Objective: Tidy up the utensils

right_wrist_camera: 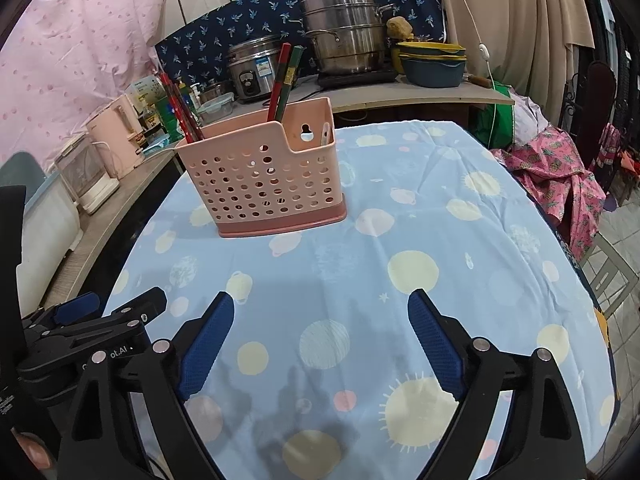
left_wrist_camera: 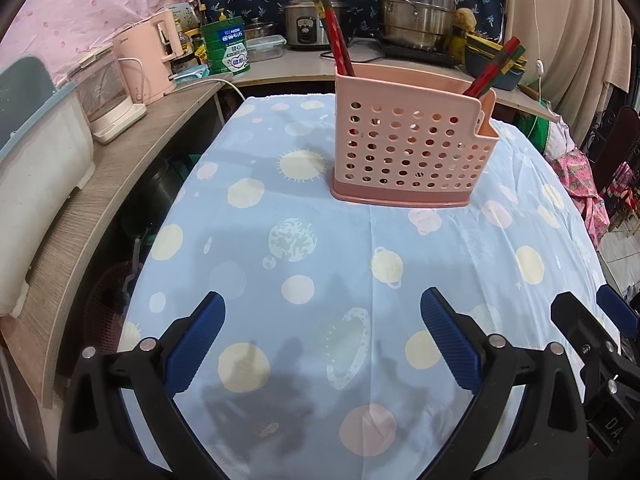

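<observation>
A pink perforated utensil holder [left_wrist_camera: 408,148] stands upright on the blue planet-print tablecloth [left_wrist_camera: 312,264], and also shows in the right wrist view [right_wrist_camera: 268,180]. Red and green chopsticks stick up from its left end [left_wrist_camera: 336,36] and its right end [left_wrist_camera: 496,66]; the right wrist view shows them too, one pair [right_wrist_camera: 182,114] at the left and one [right_wrist_camera: 284,80] at the middle. My left gripper [left_wrist_camera: 322,304] is open and empty, low over the cloth, well short of the holder. My right gripper [right_wrist_camera: 320,306] is open and empty beside it.
A wooden shelf [left_wrist_camera: 100,184] at the left carries a pink kettle [left_wrist_camera: 148,64] and white appliances. A back counter holds a rice cooker [left_wrist_camera: 308,20], steel pots [left_wrist_camera: 416,8] and bowls [right_wrist_camera: 432,62]. Pink cloth [right_wrist_camera: 560,184] lies off the table's right edge.
</observation>
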Demonstrator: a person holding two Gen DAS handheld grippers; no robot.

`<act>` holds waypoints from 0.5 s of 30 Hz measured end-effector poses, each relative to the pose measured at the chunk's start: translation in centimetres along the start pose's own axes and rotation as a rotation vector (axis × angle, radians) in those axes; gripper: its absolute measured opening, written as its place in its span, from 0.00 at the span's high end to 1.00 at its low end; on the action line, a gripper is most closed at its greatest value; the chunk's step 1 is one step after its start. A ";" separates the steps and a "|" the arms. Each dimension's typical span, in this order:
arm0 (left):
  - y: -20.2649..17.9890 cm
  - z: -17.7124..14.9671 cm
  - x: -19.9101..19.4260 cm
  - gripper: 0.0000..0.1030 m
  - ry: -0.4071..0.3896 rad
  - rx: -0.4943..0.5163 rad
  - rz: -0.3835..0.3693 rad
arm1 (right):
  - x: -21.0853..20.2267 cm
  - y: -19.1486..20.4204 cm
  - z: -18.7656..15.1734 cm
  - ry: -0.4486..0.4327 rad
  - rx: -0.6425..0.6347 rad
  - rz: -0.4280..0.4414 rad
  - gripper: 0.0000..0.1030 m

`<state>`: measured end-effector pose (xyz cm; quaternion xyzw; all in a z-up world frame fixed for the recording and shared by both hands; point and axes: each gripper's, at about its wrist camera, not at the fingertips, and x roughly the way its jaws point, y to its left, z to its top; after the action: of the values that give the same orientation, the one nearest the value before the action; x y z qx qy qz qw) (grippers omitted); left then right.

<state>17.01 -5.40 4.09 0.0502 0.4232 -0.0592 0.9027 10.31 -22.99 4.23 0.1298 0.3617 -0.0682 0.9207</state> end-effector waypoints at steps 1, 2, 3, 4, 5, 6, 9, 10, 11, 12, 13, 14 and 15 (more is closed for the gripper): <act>0.0 0.1 0.0 0.09 -0.001 0.000 0.003 | 0.0 0.1 0.0 -0.002 -0.003 -0.002 0.17; 0.1 0.1 0.0 0.09 -0.003 0.000 0.007 | 0.0 0.1 0.1 -0.004 -0.005 -0.002 0.15; 0.1 0.2 0.0 0.09 -0.006 0.001 0.012 | 0.0 0.2 0.1 -0.006 -0.007 0.000 0.13; 0.1 0.2 0.0 0.09 -0.010 0.003 0.017 | 0.0 0.2 0.2 -0.003 -0.007 0.005 0.05; 0.1 0.3 0.0 0.09 -0.013 0.004 0.021 | 0.0 0.2 0.2 -0.003 -0.009 0.003 0.07; 0.0 0.4 -0.1 0.09 -0.017 0.008 0.027 | 0.0 0.3 0.2 -0.005 -0.012 0.002 0.07; 0.0 0.6 -0.1 0.08 -0.024 0.012 0.033 | -0.1 0.4 0.3 -0.012 -0.019 -0.012 0.07; 0.0 0.6 -0.1 0.08 -0.025 0.013 0.031 | -0.1 0.4 0.4 -0.014 -0.017 -0.013 0.07; 0.0 0.7 -0.1 0.08 -0.026 0.015 0.032 | 0.0 0.4 0.5 -0.015 -0.016 -0.013 0.07; 0.0 0.8 0.0 0.08 -0.027 0.016 0.033 | 0.0 0.4 0.5 -0.015 -0.015 -0.014 0.07; 0.0 0.8 0.0 0.08 -0.030 0.016 0.036 | 0.1 0.4 0.6 -0.014 -0.015 -0.014 0.07; 0.0 0.9 0.0 0.08 -0.032 0.017 0.038 | 0.1 0.4 0.6 -0.013 -0.016 -0.015 0.07; 0.0 0.9 0.0 0.08 -0.033 0.020 0.041 | 0.2 0.4 0.7 -0.013 -0.017 -0.017 0.07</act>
<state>17.71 -5.55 4.71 0.0665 0.4064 -0.0459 0.9101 11.00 -22.82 4.64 0.1186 0.3575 -0.0740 0.9234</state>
